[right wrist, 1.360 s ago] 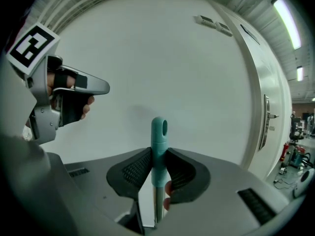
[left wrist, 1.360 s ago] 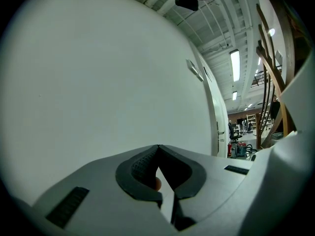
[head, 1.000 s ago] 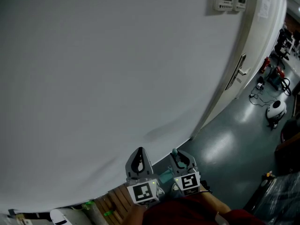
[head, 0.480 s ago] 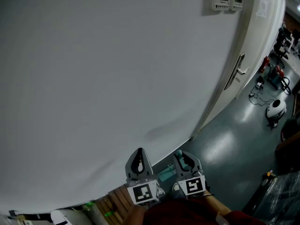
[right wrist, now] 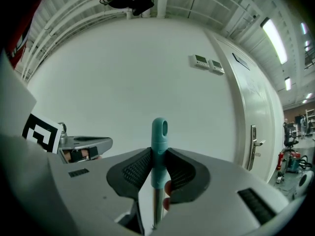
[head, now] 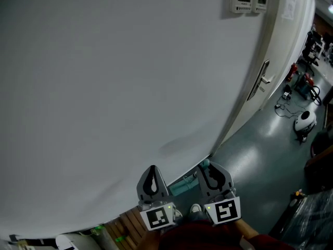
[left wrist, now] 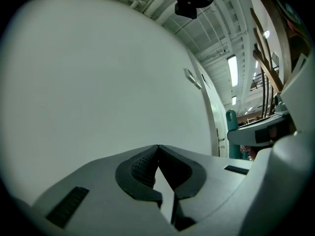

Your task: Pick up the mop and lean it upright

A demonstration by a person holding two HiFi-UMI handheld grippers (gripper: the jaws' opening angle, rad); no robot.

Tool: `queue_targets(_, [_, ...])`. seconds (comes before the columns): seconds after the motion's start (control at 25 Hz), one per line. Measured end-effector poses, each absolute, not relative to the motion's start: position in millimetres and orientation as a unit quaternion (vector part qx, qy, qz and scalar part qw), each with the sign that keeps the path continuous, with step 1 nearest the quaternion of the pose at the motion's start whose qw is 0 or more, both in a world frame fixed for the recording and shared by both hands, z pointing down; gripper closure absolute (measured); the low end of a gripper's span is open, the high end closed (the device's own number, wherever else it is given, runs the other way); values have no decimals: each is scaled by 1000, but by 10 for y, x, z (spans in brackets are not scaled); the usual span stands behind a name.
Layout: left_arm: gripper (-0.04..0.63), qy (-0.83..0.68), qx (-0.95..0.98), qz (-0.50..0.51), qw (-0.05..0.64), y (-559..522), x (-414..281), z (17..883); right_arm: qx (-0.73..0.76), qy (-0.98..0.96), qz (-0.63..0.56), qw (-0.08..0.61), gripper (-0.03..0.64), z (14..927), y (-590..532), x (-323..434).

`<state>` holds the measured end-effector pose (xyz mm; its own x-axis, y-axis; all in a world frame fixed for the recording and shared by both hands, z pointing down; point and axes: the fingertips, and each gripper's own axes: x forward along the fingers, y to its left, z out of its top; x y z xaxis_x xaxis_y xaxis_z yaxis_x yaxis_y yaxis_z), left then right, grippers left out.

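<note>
- The right gripper (right wrist: pixel 158 156) was clenched on the mop handle (right wrist: pixel 159 132). Its ribbed pads pressed the teal cap from both sides, just below the hanging eye, and the metal shaft ran down beneath the jaws.
- The left gripper (left wrist: pixel 157 150) was clenched on nothing, its tips meeting against the plain backdrop. In the head view it sat just beside the right gripper, to its left.
- The handle stood close to upright in front of the white wall (head: pixel 130 87), well to the left of the door (head: pixel 291 40). Its top was near the wall, but no view settled whether the two touched.
- The mop's lower end lay outside every view, so I could not tell whether it rested on the floor (head: pixel 260 160) or hung clear of it.
- Judged from this, the pick-up was done and the leaning step was in hand: the mop was raised and held by its top end alone.
- The next move likely called for setting the mop's foot on the floor a little out from the wall's base, then tipping the top until the cap touched the wall.
- The right gripper should let go only once the handle bore on the wall, since a smooth cap on a smooth wall could slide sideways.
</note>
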<state>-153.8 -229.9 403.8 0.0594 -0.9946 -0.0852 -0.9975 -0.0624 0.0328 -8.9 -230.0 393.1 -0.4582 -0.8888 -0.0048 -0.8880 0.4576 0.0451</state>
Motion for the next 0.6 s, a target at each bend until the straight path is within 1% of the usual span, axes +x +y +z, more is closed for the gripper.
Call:
queue_targets(0.2, [581,685,-727,43,29,-2291,-1538,3969,527,-850,-22,5,514,3870,-2343,-59])
queue_targets(0.6, [582,677,-734,50,24,-2261,-1541,3915,527,-850,-24,10,514,3894,-2346,-91])
